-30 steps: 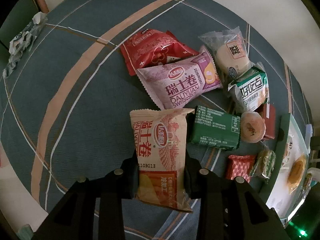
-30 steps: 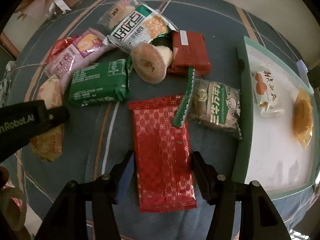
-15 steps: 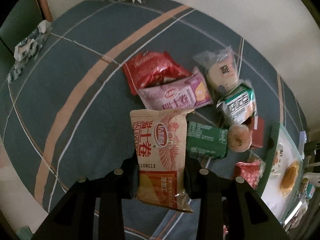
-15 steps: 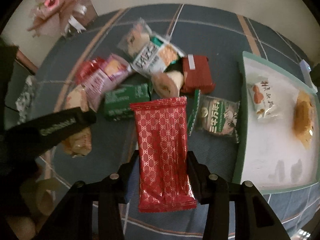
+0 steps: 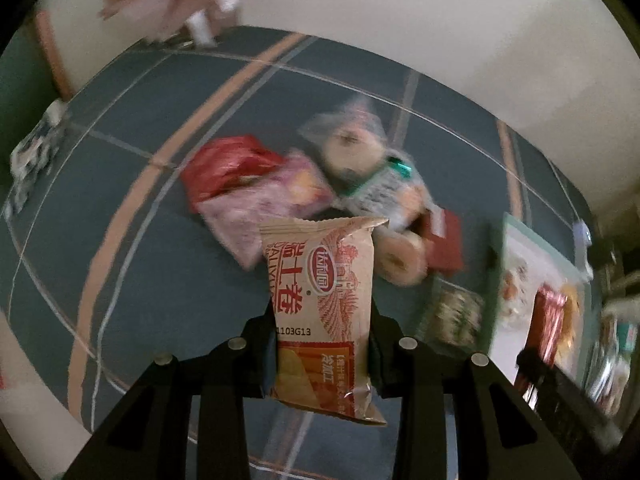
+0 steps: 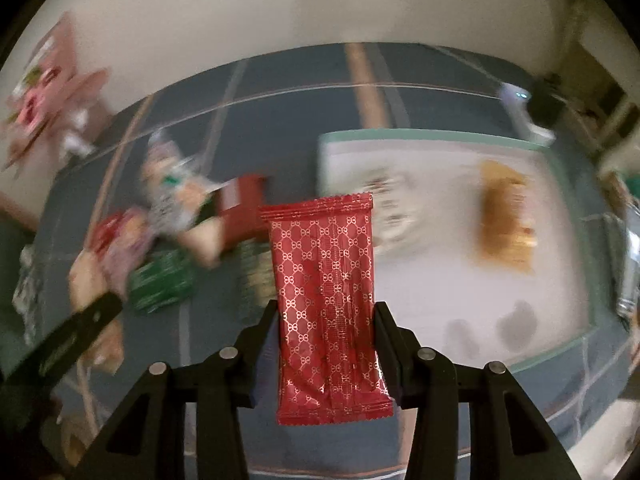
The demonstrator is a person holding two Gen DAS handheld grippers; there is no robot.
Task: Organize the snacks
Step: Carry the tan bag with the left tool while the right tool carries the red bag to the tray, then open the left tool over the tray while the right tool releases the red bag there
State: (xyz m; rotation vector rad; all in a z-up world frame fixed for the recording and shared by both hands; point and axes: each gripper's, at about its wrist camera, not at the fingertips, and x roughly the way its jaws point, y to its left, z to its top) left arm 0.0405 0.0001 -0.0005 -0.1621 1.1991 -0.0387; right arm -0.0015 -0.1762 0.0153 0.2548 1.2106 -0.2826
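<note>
My left gripper [image 5: 322, 354] is shut on a tan and orange swiss-roll packet [image 5: 322, 300] and holds it above the blue tablecloth. My right gripper [image 6: 326, 354] is shut on a red patterned wafer packet [image 6: 326, 296], lifted near the left edge of the white tray [image 6: 440, 138]. The red packet and right gripper also show at the right of the left wrist view [image 5: 550, 326]. A blurred pile of snacks lies on the cloth: a pink packet [image 5: 272, 200], a red packet [image 5: 224, 164], a clear-wrapped bun [image 5: 352, 148].
The green-rimmed tray holds a golden pastry [image 6: 506, 222] and a small white packet [image 6: 394, 208]. A green box [image 6: 162, 282] and a dark red box [image 6: 244, 204] lie left of it. A pink gift bag [image 6: 44, 92] stands at the table's far left. The wall is behind.
Both grippers have risen from the table with their packets and swung right toward the tray. The right gripper closed on the red packet about a second ago.
</note>
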